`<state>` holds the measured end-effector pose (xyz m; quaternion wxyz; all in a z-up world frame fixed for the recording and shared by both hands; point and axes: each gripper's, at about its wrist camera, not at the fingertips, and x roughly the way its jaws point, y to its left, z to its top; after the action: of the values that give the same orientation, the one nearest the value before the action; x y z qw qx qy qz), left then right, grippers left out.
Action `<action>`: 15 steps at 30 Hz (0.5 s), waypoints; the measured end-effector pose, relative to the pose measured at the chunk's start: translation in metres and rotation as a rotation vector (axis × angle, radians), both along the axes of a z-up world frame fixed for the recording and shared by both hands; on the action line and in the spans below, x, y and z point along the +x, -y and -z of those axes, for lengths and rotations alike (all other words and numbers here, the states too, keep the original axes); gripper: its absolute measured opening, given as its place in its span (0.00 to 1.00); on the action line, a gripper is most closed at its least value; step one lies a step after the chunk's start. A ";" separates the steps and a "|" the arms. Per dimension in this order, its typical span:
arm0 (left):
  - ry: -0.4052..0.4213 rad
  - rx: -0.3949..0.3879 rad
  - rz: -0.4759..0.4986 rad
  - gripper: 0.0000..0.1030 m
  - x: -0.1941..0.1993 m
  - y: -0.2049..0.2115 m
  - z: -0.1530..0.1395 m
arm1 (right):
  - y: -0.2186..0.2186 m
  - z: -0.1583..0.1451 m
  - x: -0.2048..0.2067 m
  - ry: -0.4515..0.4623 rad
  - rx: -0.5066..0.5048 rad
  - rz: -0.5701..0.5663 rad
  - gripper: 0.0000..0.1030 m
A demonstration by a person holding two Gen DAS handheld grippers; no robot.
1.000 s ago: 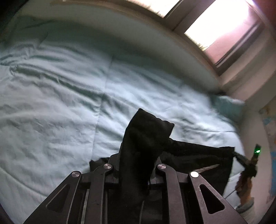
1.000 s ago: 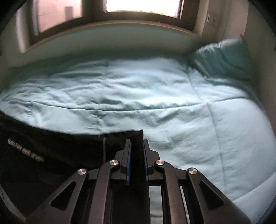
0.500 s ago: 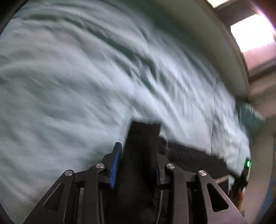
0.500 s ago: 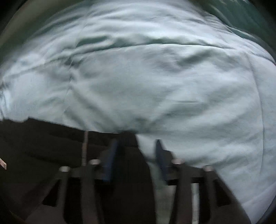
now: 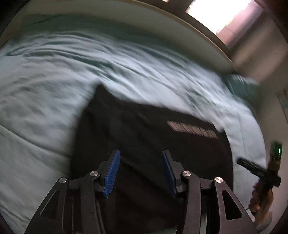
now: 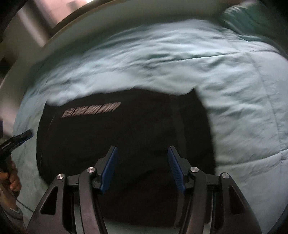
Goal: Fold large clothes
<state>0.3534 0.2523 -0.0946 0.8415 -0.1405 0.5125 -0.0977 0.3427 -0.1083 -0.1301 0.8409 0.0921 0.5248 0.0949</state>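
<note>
A black garment (image 5: 153, 136) with a pale line of print (image 5: 192, 129) lies spread flat on the light teal bed. It also shows in the right wrist view (image 6: 126, 136), print (image 6: 91, 109) at its upper left. My left gripper (image 5: 140, 171) is open and empty, just above the garment's near part. My right gripper (image 6: 142, 167) is open and empty over the garment's near right part. The right gripper also shows at the right edge of the left wrist view (image 5: 259, 171), and the left gripper at the left edge of the right wrist view (image 6: 16, 140).
The teal duvet (image 5: 45, 93) covers the bed around the garment. A teal pillow (image 6: 252, 19) lies at the far right corner. A pale headboard ledge (image 5: 144, 23) and a bright window (image 5: 225, 16) run along the far side.
Both grippers were shut on the black garment, holding it up. They swung down, let go and opened; the garment now lies flat on the bed.
</note>
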 end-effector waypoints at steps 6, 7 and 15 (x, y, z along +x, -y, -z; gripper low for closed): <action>-0.056 0.062 0.098 0.48 -0.025 0.070 0.036 | -0.067 0.030 -0.024 -0.041 -0.074 -0.127 0.58; -0.057 0.090 0.115 0.48 -0.028 0.078 0.043 | -0.075 0.040 -0.024 -0.044 -0.118 -0.139 0.60; -0.195 0.074 0.056 0.49 0.001 0.071 0.102 | -0.083 0.095 -0.005 -0.193 -0.110 -0.127 0.61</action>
<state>0.3543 0.1817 -0.1966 0.7891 -0.1038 0.5989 -0.0883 0.3375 -0.0252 -0.2254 0.7826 0.0209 0.6124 0.1098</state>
